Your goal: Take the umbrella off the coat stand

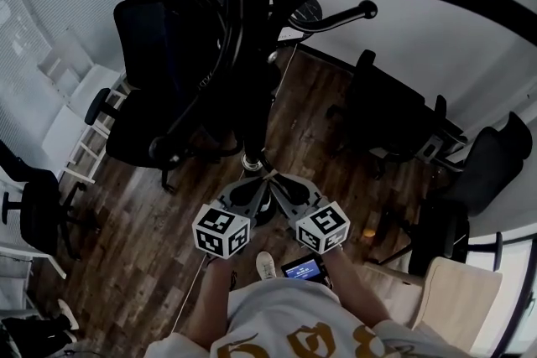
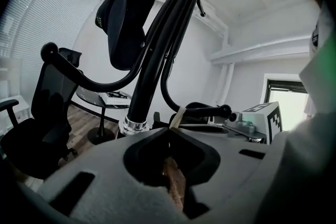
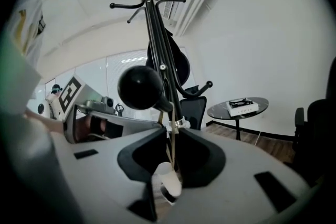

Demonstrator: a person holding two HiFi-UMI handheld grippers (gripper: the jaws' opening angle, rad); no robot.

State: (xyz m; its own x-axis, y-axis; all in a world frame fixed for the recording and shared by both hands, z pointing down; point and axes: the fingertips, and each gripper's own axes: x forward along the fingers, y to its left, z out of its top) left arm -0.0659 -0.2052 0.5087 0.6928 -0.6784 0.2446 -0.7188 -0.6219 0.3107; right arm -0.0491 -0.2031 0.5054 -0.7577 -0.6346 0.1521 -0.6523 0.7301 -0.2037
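Careful here: left gripper [image 2: 169,127] and right gripper [image 3: 170,131], jaws shut and empty, crowding the coat stand [image 1: 243,29]. Could easily knock it over.

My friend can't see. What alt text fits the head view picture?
A steep look down a black coat stand with curved arms: the left gripper and right gripper meet tip to tip beside its pole, jaws shut. Black office chairs stand around on a dark wood floor; the person's pale shirt fills the bottom edge.
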